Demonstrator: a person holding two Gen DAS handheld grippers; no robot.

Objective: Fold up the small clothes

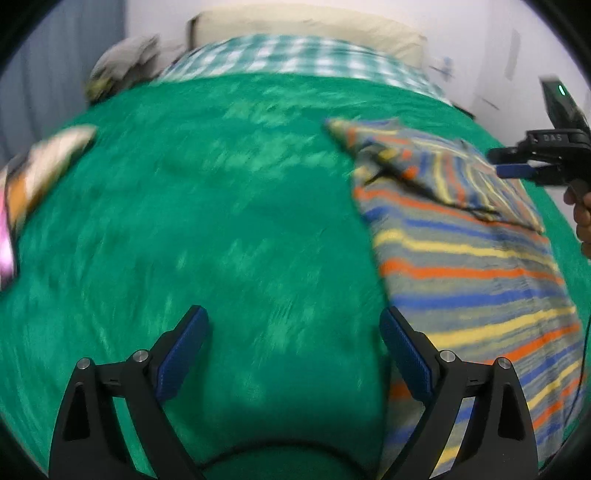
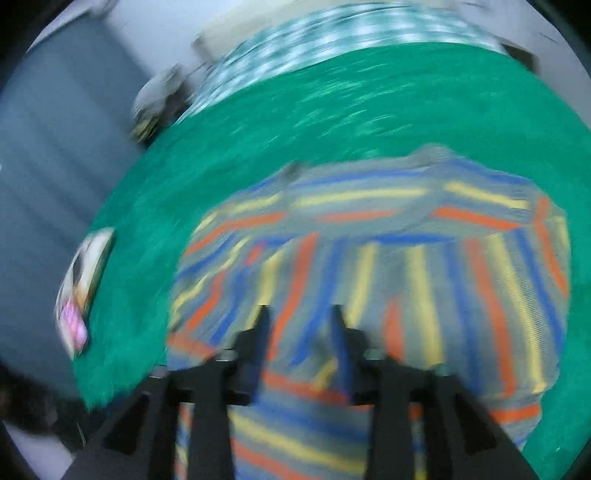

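A small striped shirt (image 1: 461, 258) in grey, blue, yellow and orange lies flat on a green blanket (image 1: 221, 203), with one sleeve folded across its upper part. My left gripper (image 1: 293, 321) is open wide over bare blanket, just left of the shirt's edge, with nothing between its blue pads. In the right wrist view, my right gripper (image 2: 300, 312) hovers over the shirt (image 2: 369, 240) with its fingers apart and no cloth caught between them. The left wrist view shows the right gripper (image 1: 496, 162) at the shirt's far right side, held by a hand.
A folded white, orange and pink garment (image 1: 33, 177) lies at the blanket's left edge (image 2: 81, 288). Behind the blanket are a teal checked cloth (image 1: 295, 55), a cream pillow (image 1: 314, 26) and a grey heap (image 1: 122, 62). Both views are blurred.
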